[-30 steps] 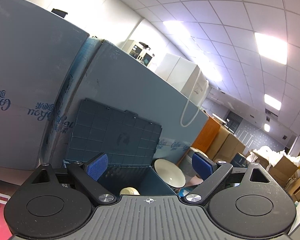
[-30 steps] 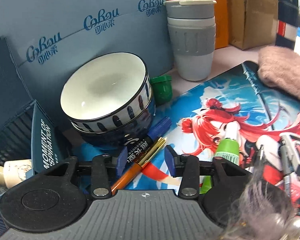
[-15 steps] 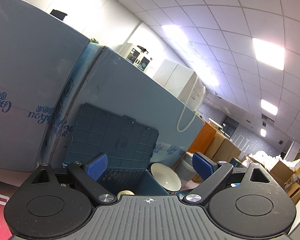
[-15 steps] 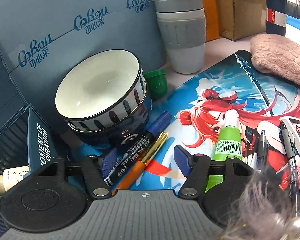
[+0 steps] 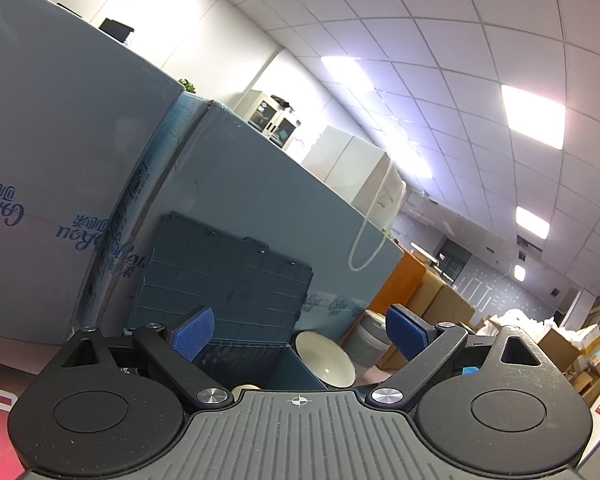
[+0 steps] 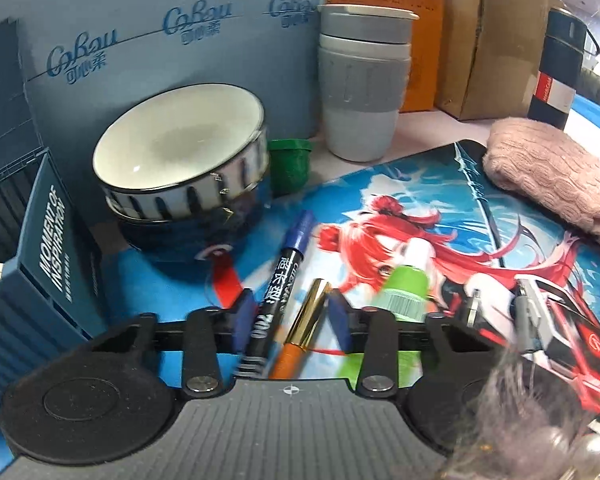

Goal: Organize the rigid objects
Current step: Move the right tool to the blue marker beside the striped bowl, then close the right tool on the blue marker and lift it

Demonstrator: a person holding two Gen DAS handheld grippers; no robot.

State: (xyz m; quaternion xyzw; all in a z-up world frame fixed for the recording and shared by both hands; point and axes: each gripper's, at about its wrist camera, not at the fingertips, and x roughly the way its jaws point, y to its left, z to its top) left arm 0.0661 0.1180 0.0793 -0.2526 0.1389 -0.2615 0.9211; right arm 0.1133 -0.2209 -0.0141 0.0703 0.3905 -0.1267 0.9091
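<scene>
The right tool (image 6: 291, 316) sits low over the printed anime mat (image 6: 420, 216) on the surface, its blue pads spread a little to either side of a black marker with a blue cap (image 6: 286, 268) and an orange pen with a gold cap (image 6: 302, 334), neither visibly pinched. At its eleven o'clock stands a white striped ceramic bowl (image 6: 180, 160) stacked in a dark blue one, with a grey lidded cup (image 6: 362, 84) at one o'clock. The left tool (image 5: 300, 330) gapes wide, empty, tilted up toward the dark blue plastic storage box (image 5: 228, 280) with its raised lid.
</scene>
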